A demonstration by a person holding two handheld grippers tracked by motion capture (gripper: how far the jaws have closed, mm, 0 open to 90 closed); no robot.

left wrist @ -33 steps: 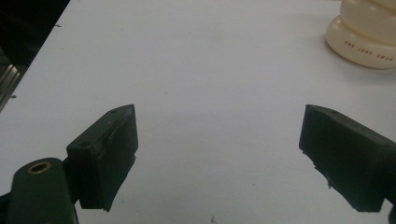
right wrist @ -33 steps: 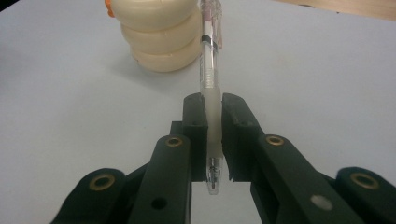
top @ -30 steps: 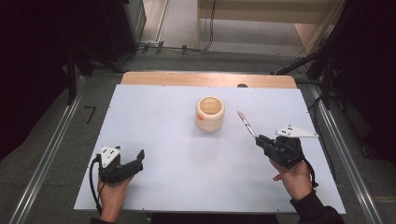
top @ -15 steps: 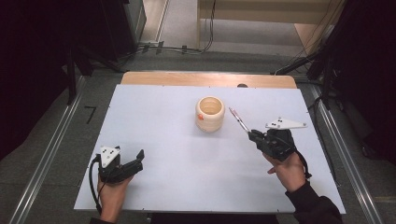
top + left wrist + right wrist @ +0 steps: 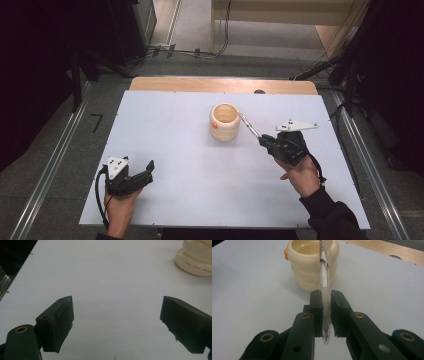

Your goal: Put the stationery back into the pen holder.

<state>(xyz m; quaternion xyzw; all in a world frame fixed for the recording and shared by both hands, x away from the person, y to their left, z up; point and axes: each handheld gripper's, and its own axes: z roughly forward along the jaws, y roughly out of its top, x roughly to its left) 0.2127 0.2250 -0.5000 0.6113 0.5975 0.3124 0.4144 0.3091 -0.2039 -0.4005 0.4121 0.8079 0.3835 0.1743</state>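
Two claws are at work over the white surface (image 5: 190,165), and the job in hand looks to be dropping a pen into the cream ribbed cup (image 5: 224,121) that stands upright toward the far middle. The right claw (image 5: 264,142) is clamped tight on the clear pen (image 5: 324,280), pinching it near its writing end so that most of the barrel sticks out ahead of the jaws; held this way, the long free end can probably be steered over the cup's mouth before release. In the right gripper view the pen's far end reaches across the cup's rim (whether it touches the rim I cannot tell), while the high view shows the pen slanting up and left from the claw toward the cup's right side. The left claw (image 5: 148,169) rests low at the near left, well apart from the cup, jaws spread wide with nothing between them, likely parked out of the way since one claw suffices for a light pen.
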